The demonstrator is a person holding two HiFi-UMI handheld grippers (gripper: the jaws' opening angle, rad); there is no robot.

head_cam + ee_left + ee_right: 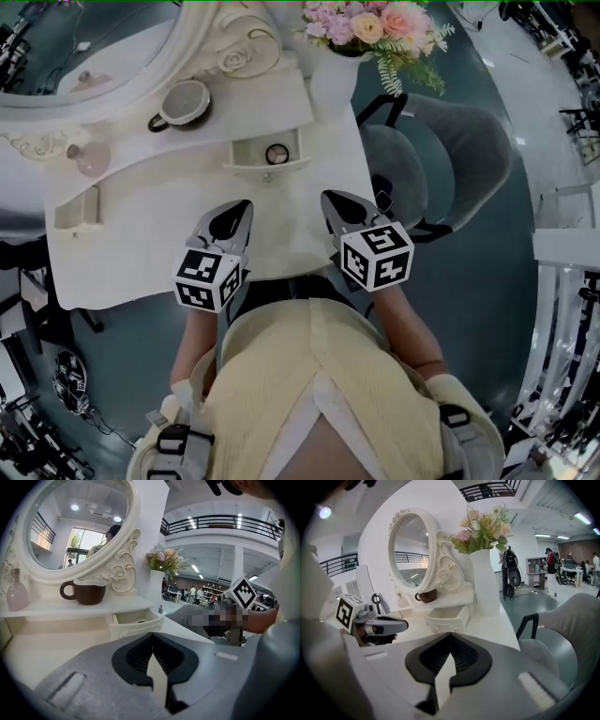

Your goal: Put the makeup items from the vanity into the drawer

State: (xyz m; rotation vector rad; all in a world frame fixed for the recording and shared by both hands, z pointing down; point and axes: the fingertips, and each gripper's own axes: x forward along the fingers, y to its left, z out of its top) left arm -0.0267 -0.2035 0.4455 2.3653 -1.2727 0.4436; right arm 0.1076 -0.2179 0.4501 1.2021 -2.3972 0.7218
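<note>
The white vanity (187,239) has a small open drawer (269,164) under its shelf, with a round compact (276,154) lying inside. On the shelf stand a brown mug (185,103) and a pink bottle (92,159). My left gripper (246,206) hovers over the tabletop's near part, shut and empty, pointing toward the drawer (136,620). My right gripper (328,199) hangs beside it on the right, also shut with nothing in it. The mug (86,592) and bottle (17,594) show under the mirror in the left gripper view. In the right gripper view the drawer (447,617) lies ahead.
An oval mirror (84,42) rises at the back left. A white vase of flowers (370,28) stands at the table's right rear corner. A grey chair (450,159) sits right of the table. A second open compartment (80,208) lies at the table's left.
</note>
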